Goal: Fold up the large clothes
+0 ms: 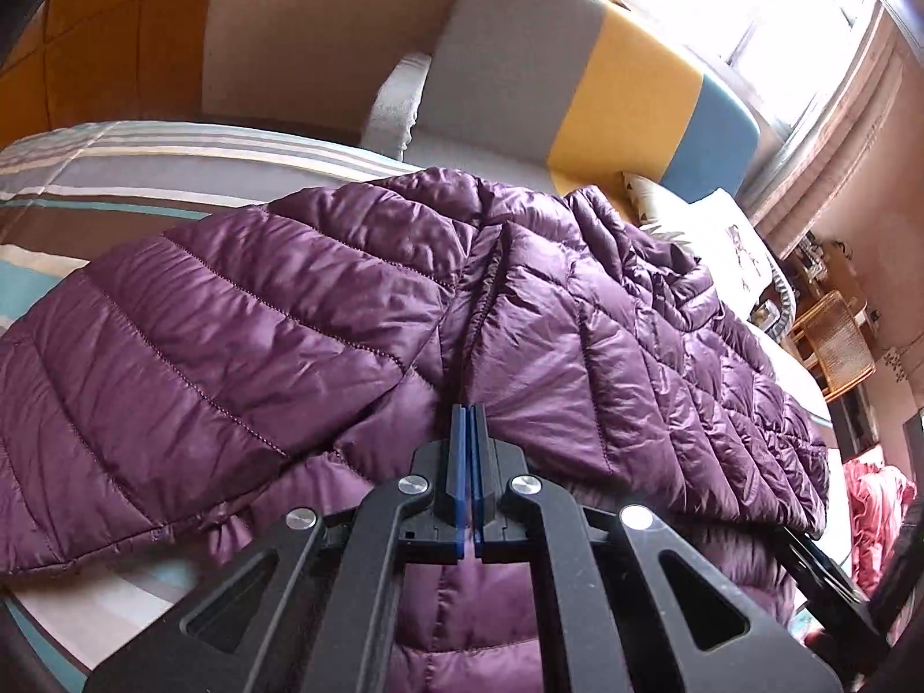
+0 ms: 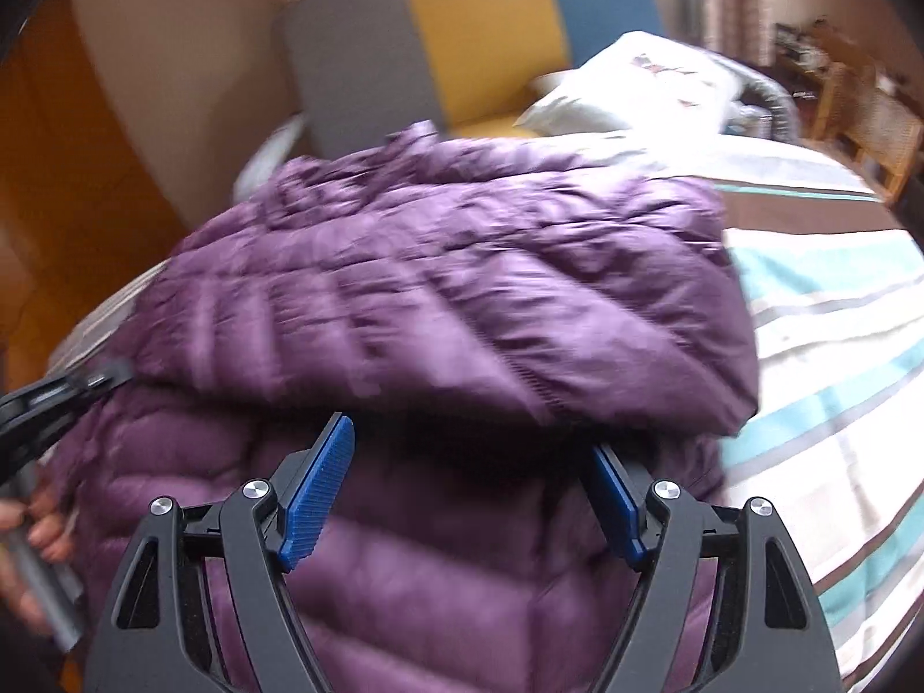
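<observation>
1. A purple quilted jacket [image 1: 358, 312] lies on a bed with a striped bedsheet [image 1: 115, 167]. It covers most of the near part of the bed in both views.
2. The left gripper [image 1: 468, 411] has its blue pads pressed together. The tips are at a fold of the jacket near the dark middle seam, but I cannot tell if any cloth is caught between them.
3. In the right wrist view the left gripper shows at the left edge, touching the side of the jacket, and the left hand [image 2: 34, 525] holds its handle.
4. The right gripper [image 2: 470, 439] is spread wide, with its blue pads [image 2: 320, 485] well apart. It is just above the lower part of the jacket and nothing is between the pads.
5. One part of the jacket is folded over another part, and a thick edge lies just beyond the right gripper's tips. This view is blurred.
6. Behind the jacket is a headboard [image 1: 577, 75] in grey, yellow and blue, with a white pillow [image 2: 629, 86] beside it.
</observation>
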`<control>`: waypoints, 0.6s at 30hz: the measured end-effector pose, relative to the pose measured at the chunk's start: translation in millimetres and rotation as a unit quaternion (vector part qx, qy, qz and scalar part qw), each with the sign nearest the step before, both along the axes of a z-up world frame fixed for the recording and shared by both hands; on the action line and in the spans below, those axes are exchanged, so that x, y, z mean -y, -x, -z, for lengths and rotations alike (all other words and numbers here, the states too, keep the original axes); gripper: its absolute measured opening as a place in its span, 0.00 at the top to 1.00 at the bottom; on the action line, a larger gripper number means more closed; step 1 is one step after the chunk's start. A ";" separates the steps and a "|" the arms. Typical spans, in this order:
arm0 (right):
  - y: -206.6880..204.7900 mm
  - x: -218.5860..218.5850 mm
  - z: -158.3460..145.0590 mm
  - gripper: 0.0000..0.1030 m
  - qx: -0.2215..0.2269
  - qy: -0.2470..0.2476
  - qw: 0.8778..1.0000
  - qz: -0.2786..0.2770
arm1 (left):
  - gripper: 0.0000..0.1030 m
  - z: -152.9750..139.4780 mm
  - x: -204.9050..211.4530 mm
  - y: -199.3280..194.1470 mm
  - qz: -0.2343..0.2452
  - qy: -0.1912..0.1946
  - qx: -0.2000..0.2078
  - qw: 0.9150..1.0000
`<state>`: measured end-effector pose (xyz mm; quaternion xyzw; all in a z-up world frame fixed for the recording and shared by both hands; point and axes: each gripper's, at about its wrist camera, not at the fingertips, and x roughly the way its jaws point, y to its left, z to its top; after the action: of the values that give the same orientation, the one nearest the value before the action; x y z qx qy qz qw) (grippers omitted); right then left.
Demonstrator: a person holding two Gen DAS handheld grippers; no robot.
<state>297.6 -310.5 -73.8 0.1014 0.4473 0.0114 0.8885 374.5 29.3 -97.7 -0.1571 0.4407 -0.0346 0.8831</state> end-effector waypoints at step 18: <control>-61.3 7.9 32.3 0.25 -0.015 0.096 0.993 0.064 | 0.99 18.1 -5.6 26.5 -0.006 -0.003 -0.004 1.000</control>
<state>358.8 -318.4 -106.1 0.0446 0.4519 -0.0895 0.8865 348.0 34.9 -115.8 -0.1574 0.4434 -0.0272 0.8820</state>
